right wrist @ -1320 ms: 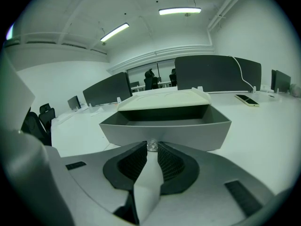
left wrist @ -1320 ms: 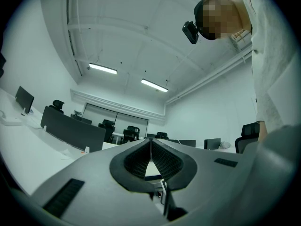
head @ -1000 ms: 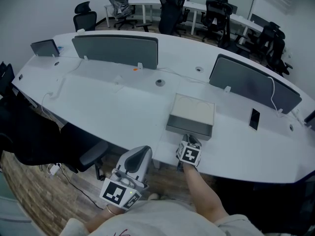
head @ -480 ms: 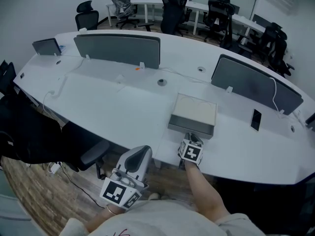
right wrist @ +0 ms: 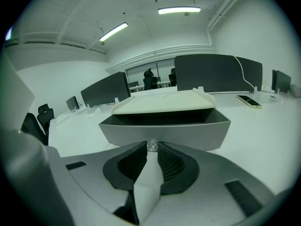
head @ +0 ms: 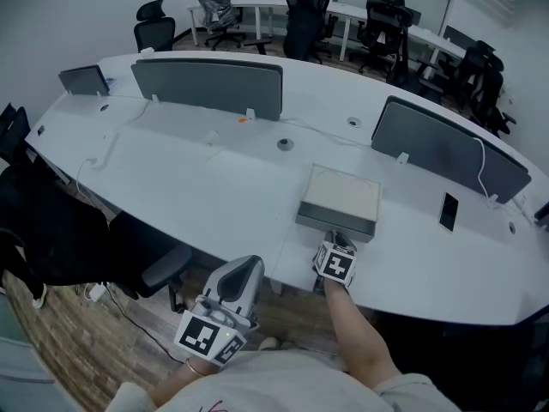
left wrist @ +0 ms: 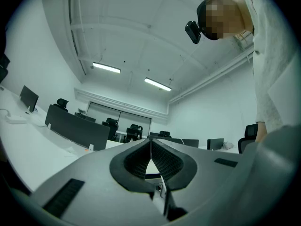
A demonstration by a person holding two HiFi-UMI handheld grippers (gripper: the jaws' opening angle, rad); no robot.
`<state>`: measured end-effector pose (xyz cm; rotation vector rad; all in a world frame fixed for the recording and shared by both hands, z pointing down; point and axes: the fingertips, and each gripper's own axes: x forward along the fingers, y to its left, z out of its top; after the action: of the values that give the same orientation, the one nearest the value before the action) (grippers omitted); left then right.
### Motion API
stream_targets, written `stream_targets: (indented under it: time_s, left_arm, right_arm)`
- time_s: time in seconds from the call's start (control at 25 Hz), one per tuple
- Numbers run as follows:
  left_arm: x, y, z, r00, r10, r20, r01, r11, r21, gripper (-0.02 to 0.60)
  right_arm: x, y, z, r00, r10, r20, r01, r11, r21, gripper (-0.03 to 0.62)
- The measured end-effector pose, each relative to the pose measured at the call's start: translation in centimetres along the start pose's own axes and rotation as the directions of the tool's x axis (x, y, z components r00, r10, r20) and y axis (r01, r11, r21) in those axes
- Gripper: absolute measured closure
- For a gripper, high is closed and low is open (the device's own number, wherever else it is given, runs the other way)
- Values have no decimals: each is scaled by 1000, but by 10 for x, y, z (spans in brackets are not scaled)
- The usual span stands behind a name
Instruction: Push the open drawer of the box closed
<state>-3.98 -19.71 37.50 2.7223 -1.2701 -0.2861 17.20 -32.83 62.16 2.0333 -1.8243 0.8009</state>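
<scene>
Barely moved in a second, the right tongs gripped the shiny knob on the box's drawer, visibly open only in their view; left tongs, pressed together, hung off the desk.

Open-plan office: long white desk w/ grey divider screens, swivel chairs behind.
</scene>
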Motion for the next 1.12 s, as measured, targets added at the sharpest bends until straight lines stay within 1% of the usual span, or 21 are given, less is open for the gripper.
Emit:
stream_targets:
  time_s: [0.8,1.12]
  left_arm:
    - [1,4,0,1000,27,-2,-27,1000,0,563]
    - [5,2,4,1000,25,5,-25,1000,6,561]
  right_arm:
    - [10,-2,10,1000,9,8,-10,1000,12,514]
    - [12,-3,15,1000,10,4,-10,1000,17,514]
